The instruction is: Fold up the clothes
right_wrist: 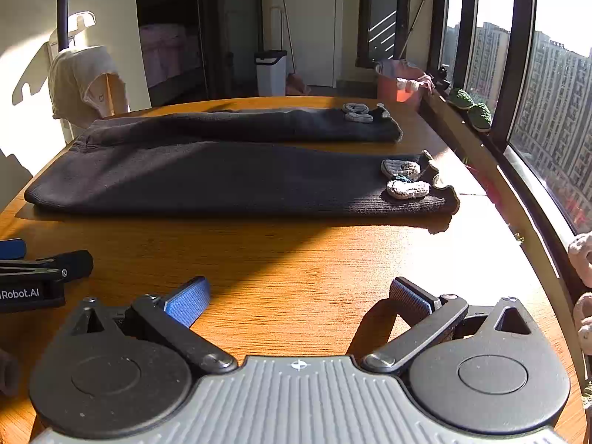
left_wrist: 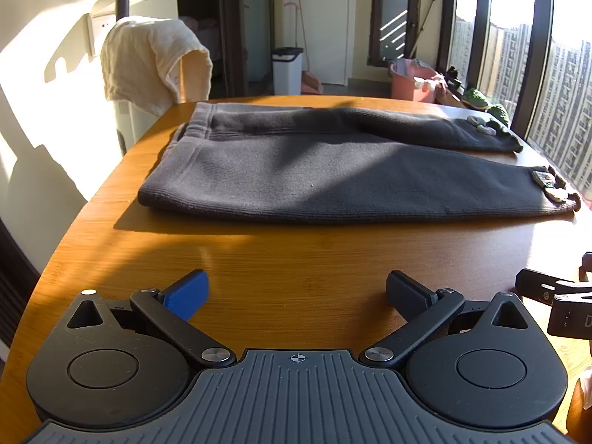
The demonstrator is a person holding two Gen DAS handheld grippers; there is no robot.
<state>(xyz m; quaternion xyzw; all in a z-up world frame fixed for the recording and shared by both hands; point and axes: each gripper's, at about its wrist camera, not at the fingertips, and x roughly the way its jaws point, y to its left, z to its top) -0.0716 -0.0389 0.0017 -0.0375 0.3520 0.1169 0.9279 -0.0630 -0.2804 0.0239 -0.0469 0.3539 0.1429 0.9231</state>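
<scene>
Dark grey knit trousers point(left_wrist: 333, 170) lie flat across the wooden table point(left_wrist: 296, 259), waistband to the left and both legs stretching right, with pale crocheted patches at the cuffs point(right_wrist: 405, 181). The same trousers point(right_wrist: 222, 177) fill the middle of the right wrist view. My left gripper point(left_wrist: 296, 292) hovers open over bare wood, well short of the near trouser edge, with nothing between its fingers. My right gripper point(right_wrist: 299, 298) is likewise open and empty, near the front of the table. Each gripper's tip shows at the side of the other's view.
A cream cloth point(left_wrist: 148, 59) hangs over a chair back beyond the table's far left corner. A white bin point(left_wrist: 286, 70) and a pink tub point(left_wrist: 410, 81) stand on the floor behind. Large windows point(right_wrist: 547, 111) line the right side, with green items on the sill point(right_wrist: 470, 105).
</scene>
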